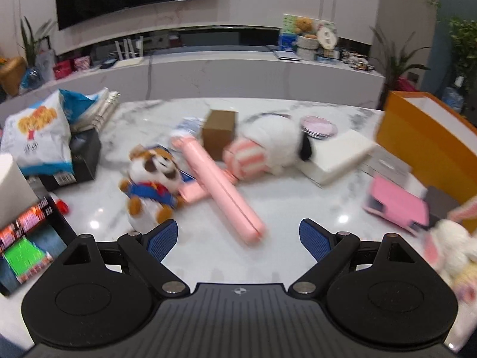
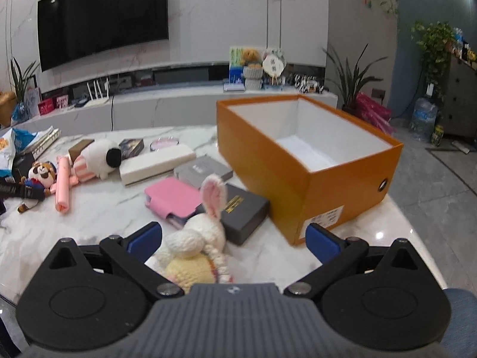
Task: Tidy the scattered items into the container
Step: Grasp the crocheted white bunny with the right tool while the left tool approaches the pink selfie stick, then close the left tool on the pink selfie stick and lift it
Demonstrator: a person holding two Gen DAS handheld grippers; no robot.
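An open orange box point(image 2: 298, 176) with a white inside stands on the marble table's right side; its corner point(image 1: 423, 137) shows at the right of the left wrist view. My left gripper point(image 1: 238, 238) is open above the table, with a long pink case point(image 1: 220, 188) just ahead of its fingers and a raccoon plush point(image 1: 152, 179) to the left. My right gripper point(image 2: 234, 237) is open, and a knitted white rabbit point(image 2: 199, 238) lies between its fingers, nearer the left one. A white plush with striped pink feet point(image 1: 268, 149), a pink wallet point(image 2: 173, 200) and a black box point(image 2: 244, 208) lie about.
A snack bag point(image 1: 41, 137), a black box point(image 1: 80, 161) and printed cartons point(image 1: 26, 238) crowd the table's left edge. A brown carton point(image 1: 219, 132), a white flat box point(image 2: 155, 162), a grey box point(image 2: 202, 170) and a round pink tin point(image 2: 164, 143) sit mid-table. Behind stands a TV console point(image 2: 167, 104).
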